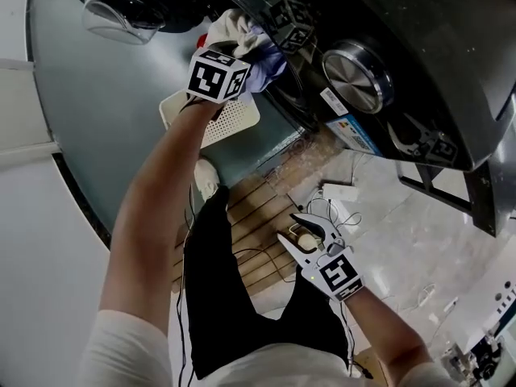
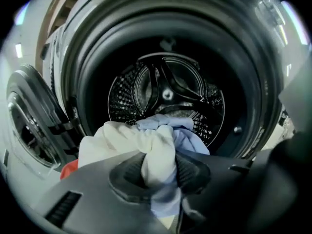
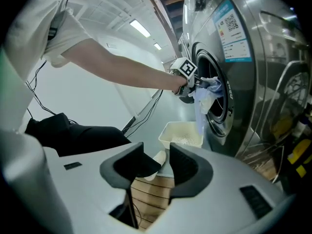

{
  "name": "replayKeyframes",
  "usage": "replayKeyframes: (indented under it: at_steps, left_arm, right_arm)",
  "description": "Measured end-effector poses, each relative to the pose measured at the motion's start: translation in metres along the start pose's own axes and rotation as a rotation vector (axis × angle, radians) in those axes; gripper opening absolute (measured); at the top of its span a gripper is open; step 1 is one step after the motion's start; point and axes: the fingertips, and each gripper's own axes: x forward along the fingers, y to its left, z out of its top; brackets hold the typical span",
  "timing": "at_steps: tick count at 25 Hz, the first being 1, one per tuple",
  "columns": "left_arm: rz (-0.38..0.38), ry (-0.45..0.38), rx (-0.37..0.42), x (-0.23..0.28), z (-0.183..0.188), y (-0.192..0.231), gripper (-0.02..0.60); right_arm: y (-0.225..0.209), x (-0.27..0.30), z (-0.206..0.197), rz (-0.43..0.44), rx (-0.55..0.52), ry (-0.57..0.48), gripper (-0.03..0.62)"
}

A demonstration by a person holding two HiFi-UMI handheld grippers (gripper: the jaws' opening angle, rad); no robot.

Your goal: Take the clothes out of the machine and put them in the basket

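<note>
Head view: the left gripper (image 1: 246, 53) holds clothes (image 1: 238, 27) at the washing machine (image 1: 387, 39) opening, over the basket (image 1: 234, 123).
Left gripper view: fingers (image 2: 129, 172) clenched on white and blue fabric.
Right gripper view: the right gripper (image 3: 163, 167) is released, empty.

The person wore a white shirt (image 1: 121, 341) and black trousers (image 1: 214, 297), the grey left tool (image 2: 159, 172) and right tool (image 3: 164, 165) bearing black-and-white marker cubes (image 1: 218, 75).

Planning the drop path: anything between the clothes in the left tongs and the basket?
Nothing visible. The clothes hang from the left tongs at the machine mouth; the basket sits open on the floor below.
</note>
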Motion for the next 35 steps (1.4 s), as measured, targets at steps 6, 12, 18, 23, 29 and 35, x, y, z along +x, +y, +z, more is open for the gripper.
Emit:
replayKeyframes:
  at_steps: [6, 12, 18, 23, 29, 35]
  left_arm:
    - [0.027, -0.015, -0.022, -0.036, 0.004, -0.004, 0.101]
    - [0.054, -0.032, -0.049, -0.077, 0.006, -0.004, 0.101]
    - [0.075, -0.057, -0.068, -0.117, 0.007, 0.004, 0.101]
    - [0.092, -0.102, -0.089, -0.159, 0.015, 0.013, 0.101]
    - [0.099, -0.142, -0.081, -0.205, 0.019, 0.021, 0.101]
    - [0.109, -0.167, -0.083, -0.240, 0.012, 0.029, 0.101]
  right_arm:
    - [-0.001, -0.019, 0.010, 0.001, -0.027, -0.019, 0.153]
    - [-0.002, -0.027, 0.026, 0.016, -0.064, -0.037, 0.153]
    - [-0.005, -0.018, 0.050, 0.031, -0.112, -0.052, 0.152]
    - [-0.003, -0.007, 0.068, 0.049, -0.152, -0.054, 0.150]
    - [0.000, 0.007, 0.080, 0.070, -0.176, -0.044, 0.150]
    - [0.010, 0.024, 0.084, 0.101, -0.192, -0.029, 0.150]
